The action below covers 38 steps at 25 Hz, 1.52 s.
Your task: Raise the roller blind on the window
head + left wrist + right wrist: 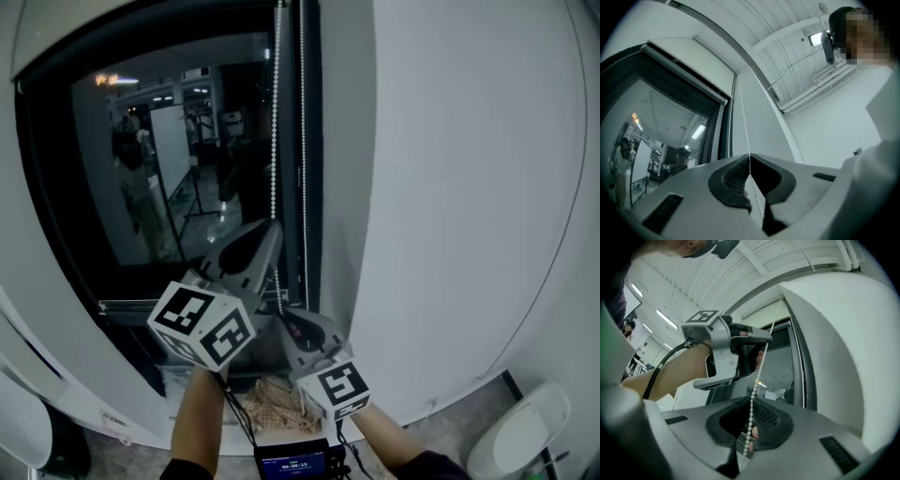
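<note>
A white bead chain hangs in two strands along the right edge of the dark window. My left gripper is shut on the front strand, which is pinched at the jaw tips in the left gripper view. Below it, my right gripper is shut on the same strand, with loose beads hanging through its jaws. In the right gripper view the left gripper sits just above. The white roller blind is rolled high, its bottom bar near the window's top.
A white wall runs right of the window frame. On the sill below lie a beige tangle and a small lit screen. A white rounded object stands on the floor at lower right. The glass reflects a person.
</note>
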Motion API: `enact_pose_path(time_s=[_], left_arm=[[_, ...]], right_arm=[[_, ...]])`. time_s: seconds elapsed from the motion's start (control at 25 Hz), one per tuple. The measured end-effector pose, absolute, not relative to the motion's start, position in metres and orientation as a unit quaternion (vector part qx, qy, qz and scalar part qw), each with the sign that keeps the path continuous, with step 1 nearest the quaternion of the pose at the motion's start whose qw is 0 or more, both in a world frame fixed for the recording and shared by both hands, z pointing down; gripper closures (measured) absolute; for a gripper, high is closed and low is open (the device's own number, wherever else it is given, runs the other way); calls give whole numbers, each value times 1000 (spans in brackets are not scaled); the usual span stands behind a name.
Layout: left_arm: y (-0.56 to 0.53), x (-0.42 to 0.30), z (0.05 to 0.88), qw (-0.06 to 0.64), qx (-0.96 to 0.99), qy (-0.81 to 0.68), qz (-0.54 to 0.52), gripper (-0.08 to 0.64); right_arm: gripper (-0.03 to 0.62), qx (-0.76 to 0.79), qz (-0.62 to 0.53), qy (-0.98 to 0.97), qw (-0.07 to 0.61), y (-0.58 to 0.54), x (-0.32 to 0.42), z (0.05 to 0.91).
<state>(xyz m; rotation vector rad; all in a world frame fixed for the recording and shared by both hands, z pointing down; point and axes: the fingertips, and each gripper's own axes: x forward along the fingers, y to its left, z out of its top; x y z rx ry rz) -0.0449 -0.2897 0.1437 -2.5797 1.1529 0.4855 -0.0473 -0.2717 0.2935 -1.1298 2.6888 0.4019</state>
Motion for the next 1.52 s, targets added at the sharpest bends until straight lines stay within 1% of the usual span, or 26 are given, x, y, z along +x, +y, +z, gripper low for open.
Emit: enact_pose_path(time_s=[0.12, 0.24, 0.4, 0.56, 0.64, 0.72, 1.04, 1.12, 1.16, 1.2, 1.28, 1.36, 1.52], left_arm=[[-292, -55, 145, 149, -881, 418, 162, 543], [-301, -66, 152, 144, -880, 425, 155, 543], [-321, -66, 189, 121, -881, 444, 111, 543], [-336, -63, 247, 71, -890, 445, 76, 543], [-337, -63, 274, 49, -893, 443, 66, 543], [-334, -62, 295, 35, -896, 440, 60, 543], [-317, -63, 355, 5, -903, 429, 29, 543], [-314, -63, 369, -4, -904, 426, 21, 543], [-313, -63, 374, -5, -904, 428, 16, 543], [-313, -64, 377, 0, -902, 432, 10, 543], [-314, -68, 379, 15, -896, 445, -5, 543], [-317, -77, 377, 26, -889, 457, -9, 542], [-319, -95, 354, 34, -881, 471, 25, 541]], right_arm=[[571, -368, 95, 919, 102, -273, -38, 301], [571, -376, 100, 916, 100, -274, -31, 297], [571, -371, 122, 911, 130, -271, -25, 258], [567, -368, 142, 907, 148, -276, -28, 215], [528, -368, 144, 906, 152, -283, -33, 199], [509, -374, 147, 902, 156, -292, -36, 183], [509, -390, 162, 888, 181, -314, -43, 127], [515, -401, 166, 884, 175, -316, -44, 125], [559, -402, 164, 884, 174, -317, -44, 127], [567, -400, 159, 885, 175, -317, -44, 130], [574, -402, 163, 883, 178, -318, -43, 133], [574, -419, 194, 870, 171, -318, -41, 134], [575, -441, 250, 847, 160, -311, -39, 136]])
